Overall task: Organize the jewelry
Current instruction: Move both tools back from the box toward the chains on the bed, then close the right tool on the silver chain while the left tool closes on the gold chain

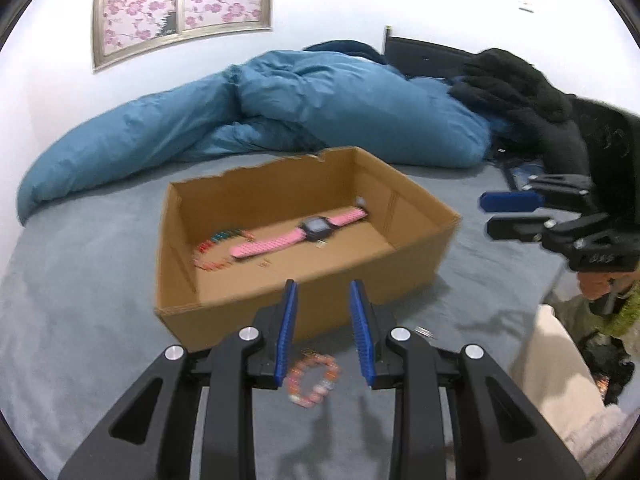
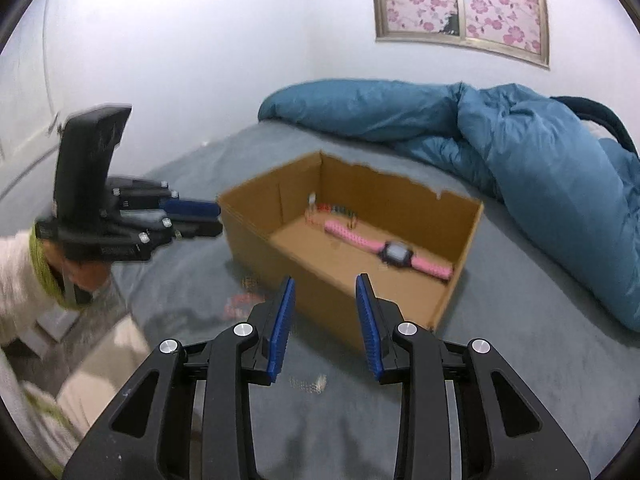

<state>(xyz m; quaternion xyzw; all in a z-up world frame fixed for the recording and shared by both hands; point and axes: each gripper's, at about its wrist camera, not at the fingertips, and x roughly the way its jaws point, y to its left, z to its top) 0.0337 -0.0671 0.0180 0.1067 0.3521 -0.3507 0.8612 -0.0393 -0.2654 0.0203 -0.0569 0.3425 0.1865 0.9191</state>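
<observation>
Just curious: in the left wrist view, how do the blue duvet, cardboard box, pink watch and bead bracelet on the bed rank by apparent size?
1. blue duvet
2. cardboard box
3. pink watch
4. bead bracelet, though nearer the camera, so unsure.

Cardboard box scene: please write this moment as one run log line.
left gripper: open, empty | right gripper: open, empty | cardboard box: pink watch inside | bead bracelet: outside, on bed

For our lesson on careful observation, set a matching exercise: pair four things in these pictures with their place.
1 pink watch
2 pink bead bracelet
3 blue duvet
4 flowered window

a on the bedsheet in front of the box
b on the wall
c inside the cardboard box
d heaped on the bed behind the box

Pairs: 1-c, 2-a, 3-d, 4-b
</observation>
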